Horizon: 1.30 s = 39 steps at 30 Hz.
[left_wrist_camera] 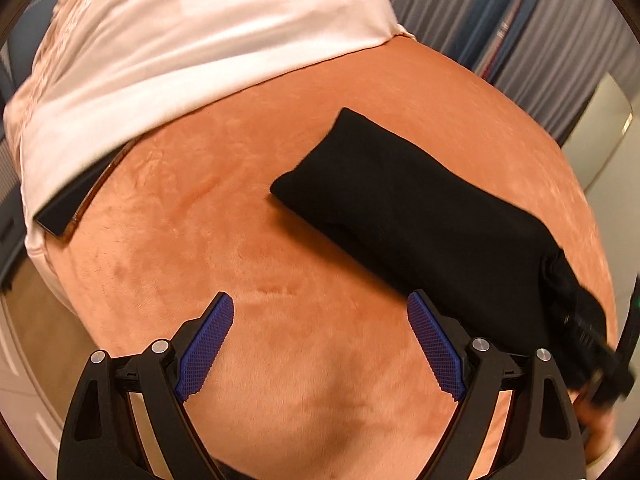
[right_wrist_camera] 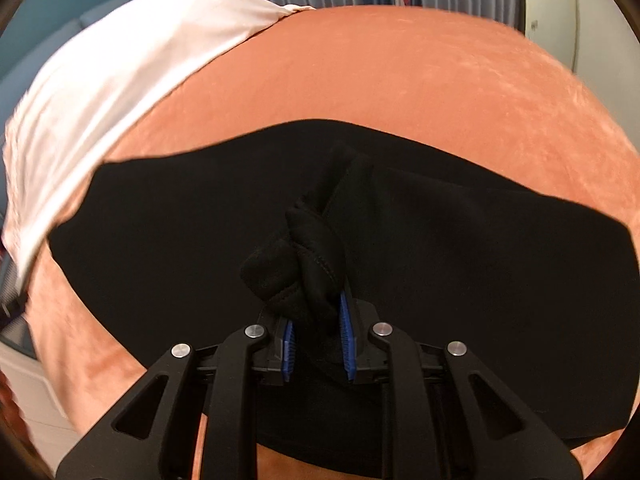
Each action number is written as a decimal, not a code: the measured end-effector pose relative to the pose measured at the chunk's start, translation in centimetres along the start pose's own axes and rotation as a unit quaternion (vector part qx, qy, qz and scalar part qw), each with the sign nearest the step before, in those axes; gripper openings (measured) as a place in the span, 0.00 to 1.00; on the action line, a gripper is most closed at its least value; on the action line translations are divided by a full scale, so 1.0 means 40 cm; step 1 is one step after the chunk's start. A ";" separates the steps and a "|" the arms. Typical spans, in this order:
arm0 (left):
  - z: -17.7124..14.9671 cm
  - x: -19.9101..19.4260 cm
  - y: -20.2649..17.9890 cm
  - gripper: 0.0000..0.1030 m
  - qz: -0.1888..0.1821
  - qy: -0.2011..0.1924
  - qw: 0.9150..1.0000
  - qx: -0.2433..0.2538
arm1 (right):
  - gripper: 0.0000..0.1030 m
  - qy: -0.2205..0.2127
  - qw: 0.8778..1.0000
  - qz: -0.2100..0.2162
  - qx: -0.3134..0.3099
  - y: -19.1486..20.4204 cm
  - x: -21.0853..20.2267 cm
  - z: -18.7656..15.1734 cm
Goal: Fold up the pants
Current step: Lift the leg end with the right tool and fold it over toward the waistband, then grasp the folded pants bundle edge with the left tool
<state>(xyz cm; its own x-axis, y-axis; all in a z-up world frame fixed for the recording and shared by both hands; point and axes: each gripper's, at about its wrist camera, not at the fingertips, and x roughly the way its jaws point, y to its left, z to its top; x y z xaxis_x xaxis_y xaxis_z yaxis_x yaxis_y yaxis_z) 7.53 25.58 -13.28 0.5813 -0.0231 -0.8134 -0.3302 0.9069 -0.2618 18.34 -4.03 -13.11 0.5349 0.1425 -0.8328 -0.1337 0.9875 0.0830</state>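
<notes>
The black pants [left_wrist_camera: 404, 208] lie folded into a long narrow band on an orange plush bed cover [left_wrist_camera: 224, 248]. My left gripper [left_wrist_camera: 320, 332] is open and empty, hovering over bare cover just left of the pants' near edge. In the left wrist view my right gripper [left_wrist_camera: 600, 356] shows at the pants' right end, blurred. In the right wrist view the pants [right_wrist_camera: 460, 240] fill the middle, and my right gripper [right_wrist_camera: 318, 340] is shut on a bunched wad of their black fabric [right_wrist_camera: 304, 256], lifted off the flat part.
A white-pink pillow [left_wrist_camera: 180, 48] lies at the far left of the bed, also seen in the right wrist view [right_wrist_camera: 120, 64]. A dark flat phone-like object [left_wrist_camera: 76, 204] pokes out under it. Striped curtains [left_wrist_camera: 520, 12] hang behind. The bed edge drops off on the right.
</notes>
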 end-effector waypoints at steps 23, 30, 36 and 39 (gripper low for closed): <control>0.077 0.135 0.146 0.84 -0.146 0.060 0.968 -0.197 | 0.81 -0.110 0.993 0.024 0.024 -0.002 -0.221 -0.121; 0.133 0.230 0.118 0.84 -0.172 0.079 0.952 -0.240 | 0.68 -0.092 0.994 -0.014 0.055 -0.137 -0.283 -0.211; 0.165 0.262 0.062 0.82 -0.154 0.079 0.960 -0.219 | 0.57 -0.080 0.996 0.017 0.033 -0.098 -0.233 -0.145; 0.162 0.275 0.052 0.71 -0.199 0.083 0.951 -0.221 | 0.57 -0.083 0.993 0.048 0.062 -0.089 -0.211 -0.118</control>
<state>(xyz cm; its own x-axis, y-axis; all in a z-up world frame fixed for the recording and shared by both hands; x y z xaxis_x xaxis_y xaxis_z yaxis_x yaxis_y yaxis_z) 18.05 29.95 -19.38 0.6118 -0.4277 -0.6654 -0.4097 0.5482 -0.7291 10.38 -9.07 -8.97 0.6559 0.2361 -0.7170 -0.0926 0.9678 0.2339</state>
